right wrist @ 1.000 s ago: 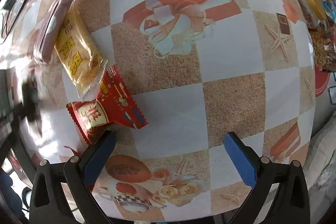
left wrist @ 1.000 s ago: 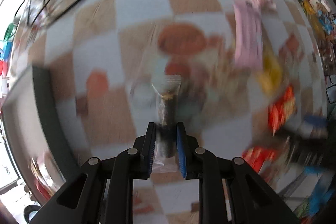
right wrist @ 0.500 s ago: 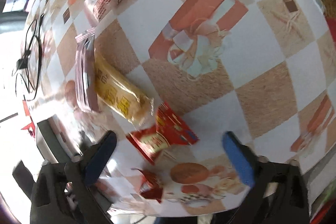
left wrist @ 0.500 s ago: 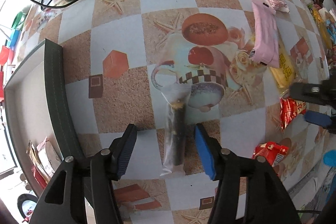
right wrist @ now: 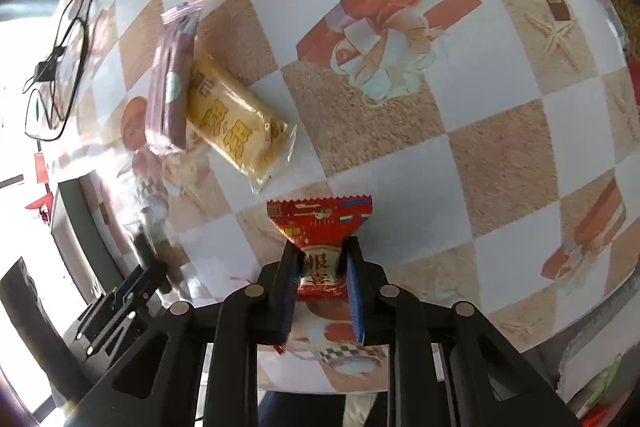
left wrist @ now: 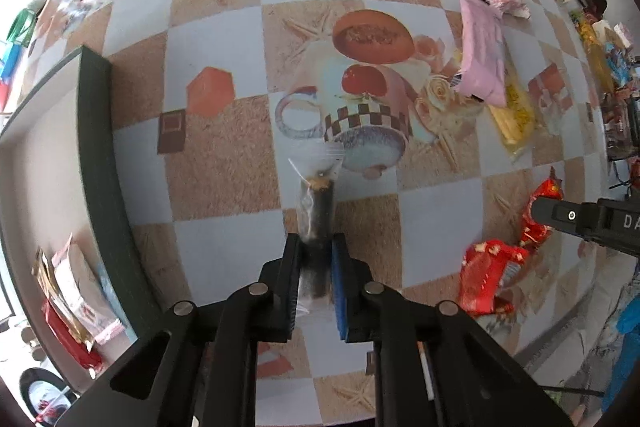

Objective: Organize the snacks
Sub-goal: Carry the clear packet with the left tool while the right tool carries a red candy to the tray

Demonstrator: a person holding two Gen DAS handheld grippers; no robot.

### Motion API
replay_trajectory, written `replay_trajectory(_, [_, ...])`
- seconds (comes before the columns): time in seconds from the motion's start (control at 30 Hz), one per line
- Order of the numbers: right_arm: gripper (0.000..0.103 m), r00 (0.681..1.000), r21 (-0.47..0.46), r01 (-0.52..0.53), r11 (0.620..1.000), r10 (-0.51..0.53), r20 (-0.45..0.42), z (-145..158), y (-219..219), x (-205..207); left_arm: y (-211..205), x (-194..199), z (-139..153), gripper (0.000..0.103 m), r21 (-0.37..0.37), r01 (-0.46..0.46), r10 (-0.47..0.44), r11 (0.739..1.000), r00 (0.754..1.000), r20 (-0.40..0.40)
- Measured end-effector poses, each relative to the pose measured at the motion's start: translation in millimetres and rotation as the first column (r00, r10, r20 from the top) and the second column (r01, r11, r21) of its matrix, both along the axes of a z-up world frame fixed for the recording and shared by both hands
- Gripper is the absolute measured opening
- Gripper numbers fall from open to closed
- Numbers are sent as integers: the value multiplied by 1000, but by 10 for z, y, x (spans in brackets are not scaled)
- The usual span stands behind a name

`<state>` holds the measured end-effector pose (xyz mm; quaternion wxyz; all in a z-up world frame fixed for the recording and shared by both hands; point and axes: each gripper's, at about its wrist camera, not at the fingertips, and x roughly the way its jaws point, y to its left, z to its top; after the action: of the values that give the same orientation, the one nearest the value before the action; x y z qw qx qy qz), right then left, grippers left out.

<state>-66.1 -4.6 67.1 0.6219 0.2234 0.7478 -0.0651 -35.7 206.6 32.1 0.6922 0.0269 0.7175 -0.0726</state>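
Two grippers, each clamped on one snack. The left gripper (left wrist: 316,247) pinches a clear-wrapped dark roll (left wrist: 318,207) that projects forward over the checkered tablecloth (left wrist: 224,163); a dark-rimmed tray (left wrist: 98,155) lies to its left. The right gripper (right wrist: 322,259) grips a red packet (right wrist: 320,227); a yellow packet (right wrist: 236,127) and pink packet (right wrist: 168,87) lie ahead-left of it.

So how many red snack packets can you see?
2: the held red packet between the jaws of the right gripper, the loose red packet on the tablecloth nearby. More may be hidden.
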Motion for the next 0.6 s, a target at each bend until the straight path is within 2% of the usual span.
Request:
replay_trajectory(0.27, [21,991,-36,-102,994,105,81,343,215,-162,208,-334,410,16,-72,-21,25,997,998,56])
replay_trajectory(0.37, [21,991,-22,-110,994,111,69,310,180,-183,281,-394,499,16,-79,-28,34,996,997,71])
replay_trajectory(0.43, [24,990,-46,-129,991,131,54,232,148,-145,436,-378,556,16,-83,-28,34,996,996,78])
replay_trajectory(0.47, [42,988,-60,-140,988,143,53,187,156,-109,456,-403,599,16,-86,-28,35,996,996,83])
replay_trajectory(0.5, [70,986,-78,-151,986,155,57,175,172,-96,465,-393,605,16,-90,-28,36,996,996,87])
replay_trajectory(0.53, [74,984,-93,-156,983,163,66,100,179,-70,516,-369,634,16,-93,-29,37,995,995,90])
replay_trajectory(0.6, [74,981,-115,-173,978,182,72,63,216,-29,564,-414,692,16,-91,-33,42,995,994,98])
